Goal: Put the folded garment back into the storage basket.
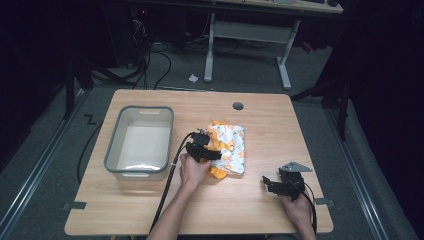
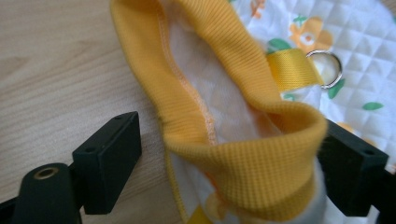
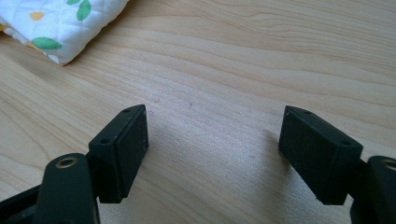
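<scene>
A quilted white garment [image 1: 229,145] with orange and green print and orange ribbed trim lies at the table's middle. My left gripper [image 1: 212,150] is at its left edge. In the left gripper view the orange ribbed cuff [image 2: 243,158] stands up between the jaws of that gripper [image 2: 231,163]. The left pad [image 2: 112,158] is a little apart from the cloth; the right pad [image 2: 350,170] sits right against it. A metal ring [image 2: 327,69] on an orange strap lies beyond. My right gripper [image 1: 270,184] [image 3: 217,149] hovers open over bare wood at the front right, and a corner of the garment [image 3: 60,28] lies ahead of it.
A grey plastic bin [image 1: 114,150] stands on the left part of the wooden table [image 1: 280,125]. A round cable hole [image 1: 238,106] is near the far edge. Beyond the table are a dark floor, cables and another desk's legs [image 1: 284,65].
</scene>
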A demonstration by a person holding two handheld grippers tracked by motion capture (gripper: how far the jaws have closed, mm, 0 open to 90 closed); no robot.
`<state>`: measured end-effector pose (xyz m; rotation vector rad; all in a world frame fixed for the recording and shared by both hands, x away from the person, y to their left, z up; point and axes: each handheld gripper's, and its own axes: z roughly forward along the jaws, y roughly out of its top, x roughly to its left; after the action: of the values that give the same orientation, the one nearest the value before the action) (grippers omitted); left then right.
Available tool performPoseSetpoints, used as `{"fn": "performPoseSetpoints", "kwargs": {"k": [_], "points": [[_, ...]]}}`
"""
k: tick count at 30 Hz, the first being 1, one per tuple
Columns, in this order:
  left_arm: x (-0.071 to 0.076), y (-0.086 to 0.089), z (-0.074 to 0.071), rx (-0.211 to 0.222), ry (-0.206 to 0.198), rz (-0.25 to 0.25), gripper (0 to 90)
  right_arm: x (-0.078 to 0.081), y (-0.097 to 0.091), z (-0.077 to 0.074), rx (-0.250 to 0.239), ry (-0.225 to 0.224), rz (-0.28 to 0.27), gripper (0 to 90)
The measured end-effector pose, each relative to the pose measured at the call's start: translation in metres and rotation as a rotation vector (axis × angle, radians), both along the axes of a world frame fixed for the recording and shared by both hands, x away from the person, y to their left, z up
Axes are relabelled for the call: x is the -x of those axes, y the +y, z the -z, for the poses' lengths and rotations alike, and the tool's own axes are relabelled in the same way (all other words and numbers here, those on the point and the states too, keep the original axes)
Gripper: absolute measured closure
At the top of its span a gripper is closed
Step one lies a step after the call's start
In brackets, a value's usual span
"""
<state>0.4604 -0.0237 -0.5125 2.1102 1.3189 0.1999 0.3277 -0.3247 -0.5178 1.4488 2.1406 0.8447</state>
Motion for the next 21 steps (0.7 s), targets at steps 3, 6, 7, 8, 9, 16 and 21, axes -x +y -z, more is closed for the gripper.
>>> {"fn": "performPoseSetpoints", "kwargs": {"k": [3, 6, 7, 8, 9, 16, 21], "points": [[0.0012, -0.0016, -0.0012, -0.019, -0.012, 0.008, 23.0, 0.0, 0.0, 0.0, 0.0, 0.0, 0.0, 24.4], [0.0045, -0.0049, -0.0013, -0.05, -0.042, 0.03, 32.8, 0.0, 0.0, 0.0, 0.0, 0.0, 0.0, 24.4], [0.0053, -0.0057, -0.0015, -0.049, -0.045, 0.039, 36.0, 0.0, 0.0, 0.0, 0.0, 0.0, 0.0, 24.4], [0.0053, -0.0057, -0.0015, -0.049, -0.045, 0.039, 39.6, 0.0, 0.0, 0.0, 0.0, 0.0, 0.0, 24.4], [0.0064, -0.0066, -0.0021, -0.038, -0.045, 0.056, 43.6, 0.0, 0.0, 0.0, 0.0, 0.0, 0.0, 24.4], [0.0067, -0.0065, -0.0032, 0.005, -0.015, 0.074, 65.5, 0.0, 0.0, 0.0, 0.0, 0.0, 0.0, 24.4], [0.0072, -0.0065, -0.0047, 0.02, -0.022, 0.082, 74.0, 0.0, 0.0, 0.0, 0.0, 0.0, 0.0, 24.4]]}}
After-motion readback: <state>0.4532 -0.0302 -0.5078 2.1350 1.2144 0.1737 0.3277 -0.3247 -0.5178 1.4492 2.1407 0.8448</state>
